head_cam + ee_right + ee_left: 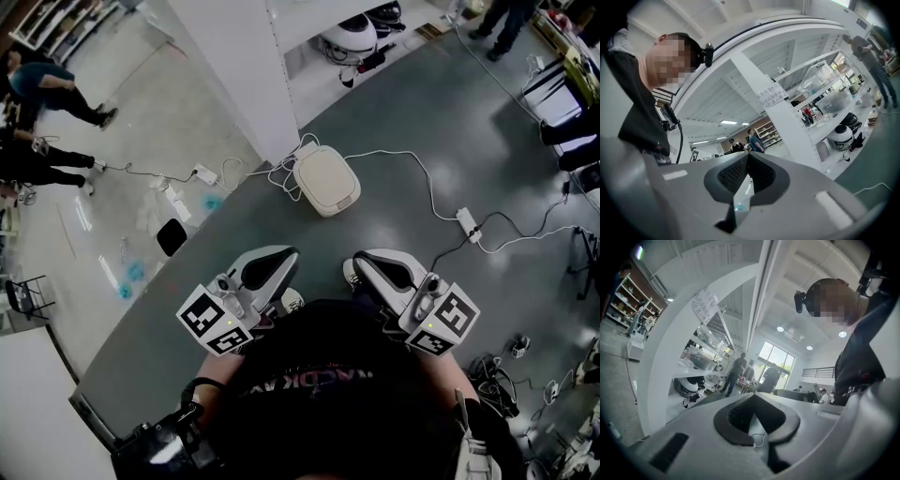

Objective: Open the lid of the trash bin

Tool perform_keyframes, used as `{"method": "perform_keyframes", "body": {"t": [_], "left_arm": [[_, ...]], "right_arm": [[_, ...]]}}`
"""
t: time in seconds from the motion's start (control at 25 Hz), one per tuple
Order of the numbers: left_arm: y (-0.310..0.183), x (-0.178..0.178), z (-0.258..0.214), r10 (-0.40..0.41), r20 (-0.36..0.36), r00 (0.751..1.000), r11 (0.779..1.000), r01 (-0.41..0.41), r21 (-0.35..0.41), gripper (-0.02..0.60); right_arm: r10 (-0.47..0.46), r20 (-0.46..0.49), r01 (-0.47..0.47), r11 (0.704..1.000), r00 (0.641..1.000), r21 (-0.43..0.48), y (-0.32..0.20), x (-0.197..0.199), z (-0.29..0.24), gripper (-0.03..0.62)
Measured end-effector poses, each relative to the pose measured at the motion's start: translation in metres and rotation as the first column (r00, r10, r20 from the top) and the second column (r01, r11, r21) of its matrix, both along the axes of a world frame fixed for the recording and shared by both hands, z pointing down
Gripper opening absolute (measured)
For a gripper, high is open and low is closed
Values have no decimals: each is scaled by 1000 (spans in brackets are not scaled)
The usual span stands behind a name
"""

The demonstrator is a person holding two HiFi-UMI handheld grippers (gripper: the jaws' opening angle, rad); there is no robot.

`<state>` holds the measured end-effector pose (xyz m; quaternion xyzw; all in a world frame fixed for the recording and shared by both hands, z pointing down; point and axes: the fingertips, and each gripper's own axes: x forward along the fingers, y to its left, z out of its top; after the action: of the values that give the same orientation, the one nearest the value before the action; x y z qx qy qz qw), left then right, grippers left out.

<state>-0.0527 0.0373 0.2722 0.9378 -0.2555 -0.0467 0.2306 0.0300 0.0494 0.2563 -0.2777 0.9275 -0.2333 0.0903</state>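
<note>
The trash bin (326, 178) stands on the gray floor (384, 220) just beside the foot of the white pillar (244, 75), with its lid lying flat. To the right of the pillar the floor is open, crossed only by a white cable (412, 169) that runs to a power strip (467, 225).

Only the head view shows the bin. The two gripper views look level, toward shelves (834, 101) and people far away.

The left gripper (284, 256) (754, 394) and the right gripper (368, 260) (747, 153) are near the body, well apart from the bin, which is in front of them. Both have their jaws together and hold nothing.
</note>
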Motion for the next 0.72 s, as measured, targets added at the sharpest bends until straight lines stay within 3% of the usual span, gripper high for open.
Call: {"method": "perform_keyframes", "body": {"t": [0.2,0.36,0.72], "left_arm": [[2,2,-2,14,12,1000,1000,-14,15,1],[11,4,6,36,115,993,996,-45,79,0],[22,-8,14,94,201,975,985,-120,120,1]], "right_arm": [[11,-3,-11,1000,1000,-14,-2,2,0,6],[39,-28,-39,999,999,-10,1,2,5,6],[142,-185,-135,990,972,49,-1,-4,11,6]]}}
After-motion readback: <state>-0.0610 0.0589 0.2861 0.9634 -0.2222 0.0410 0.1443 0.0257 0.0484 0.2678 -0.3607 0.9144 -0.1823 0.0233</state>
